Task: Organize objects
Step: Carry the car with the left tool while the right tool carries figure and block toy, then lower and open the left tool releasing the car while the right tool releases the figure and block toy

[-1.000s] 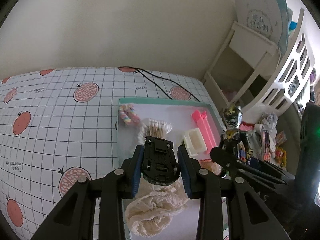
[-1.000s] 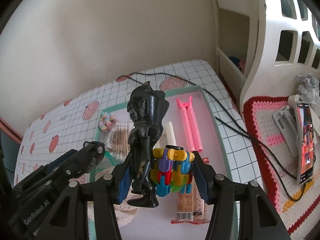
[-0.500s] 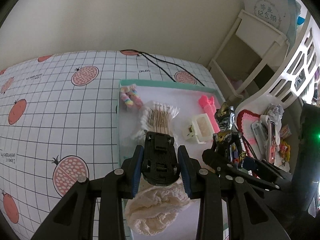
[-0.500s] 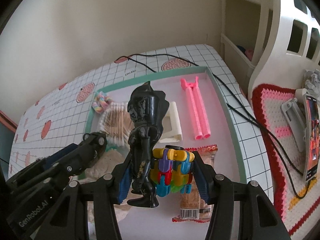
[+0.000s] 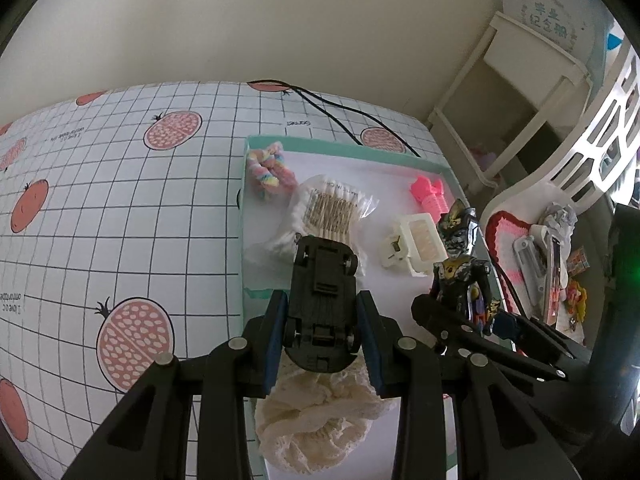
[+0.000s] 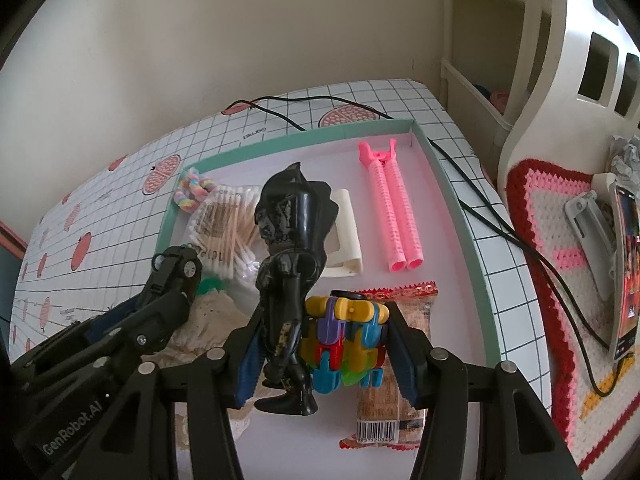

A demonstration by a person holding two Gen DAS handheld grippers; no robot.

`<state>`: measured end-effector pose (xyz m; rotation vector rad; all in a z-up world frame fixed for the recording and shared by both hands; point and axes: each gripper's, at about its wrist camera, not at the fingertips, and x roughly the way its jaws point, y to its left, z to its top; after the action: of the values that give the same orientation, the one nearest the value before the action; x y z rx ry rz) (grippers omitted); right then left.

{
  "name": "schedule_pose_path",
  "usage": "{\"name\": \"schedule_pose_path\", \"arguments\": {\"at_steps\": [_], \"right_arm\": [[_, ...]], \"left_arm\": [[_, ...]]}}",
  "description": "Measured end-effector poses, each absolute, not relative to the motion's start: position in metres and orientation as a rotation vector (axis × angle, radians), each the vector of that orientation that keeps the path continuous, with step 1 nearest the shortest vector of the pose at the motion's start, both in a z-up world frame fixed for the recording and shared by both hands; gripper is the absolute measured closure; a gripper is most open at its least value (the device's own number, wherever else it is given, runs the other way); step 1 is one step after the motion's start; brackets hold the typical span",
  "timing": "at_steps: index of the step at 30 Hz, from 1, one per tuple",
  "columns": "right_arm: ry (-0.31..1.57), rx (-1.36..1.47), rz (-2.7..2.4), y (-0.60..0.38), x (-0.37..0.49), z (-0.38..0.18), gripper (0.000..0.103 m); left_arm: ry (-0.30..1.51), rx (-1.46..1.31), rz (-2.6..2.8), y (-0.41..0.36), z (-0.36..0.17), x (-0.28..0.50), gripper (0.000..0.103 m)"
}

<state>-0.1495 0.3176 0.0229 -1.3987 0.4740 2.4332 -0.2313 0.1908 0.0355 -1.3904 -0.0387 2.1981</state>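
Note:
My left gripper [image 5: 322,336] is shut on a black toy car [image 5: 322,300], held underside up over the near left part of the green-rimmed tray [image 5: 344,146]. My right gripper [image 6: 322,350] is shut on a black action figure [image 6: 290,264] together with a colourful block toy [image 6: 346,344], above the tray [image 6: 464,216]. In the left wrist view the figure [image 5: 462,256] stands out at the right. The tray holds a pastel hair tie [image 5: 266,168], a bag of cotton swabs [image 5: 332,208], a cream hair clip [image 5: 416,240], a pink roller [image 6: 394,216], a snack packet [image 6: 394,396] and a lace scrunchie [image 5: 316,420].
The tray lies on a grid-patterned cloth with fruit prints [image 5: 120,208]. A black cable [image 6: 480,216] runs along the tray's far and right sides. A crocheted mat [image 6: 560,256] with a phone on a stand [image 6: 624,276] lies to the right. White shelving [image 5: 532,92] stands beyond.
Both grippers have risen and tipped down over the tray, keeping their toys. More of the tray's contents show now; the items in it have not moved.

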Motion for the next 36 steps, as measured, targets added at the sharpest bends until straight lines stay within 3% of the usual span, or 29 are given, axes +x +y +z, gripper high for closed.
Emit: {"name": "schedule_pose_path", "arguments": {"at_steps": [19, 31, 36], "right_arm": [[0.466, -1.404, 2.457, 0.315, -0.152, 0.023, 0.043], [0.533, -1.364, 2.482, 0.323, -0.15, 0.039, 0.043], [0.551, -1.353, 2.486, 0.325, -0.148, 0.042, 0.043]], "left_arm": [[-0.042, -1.464, 2.201, 0.186, 0.023, -0.237, 0.066], [-0.076, -1.451, 2.161, 0.178, 0.031, -0.24, 0.052], [-0.08, -1.434, 2.167, 0.175, 0.036, -0.24, 0.051]]}}
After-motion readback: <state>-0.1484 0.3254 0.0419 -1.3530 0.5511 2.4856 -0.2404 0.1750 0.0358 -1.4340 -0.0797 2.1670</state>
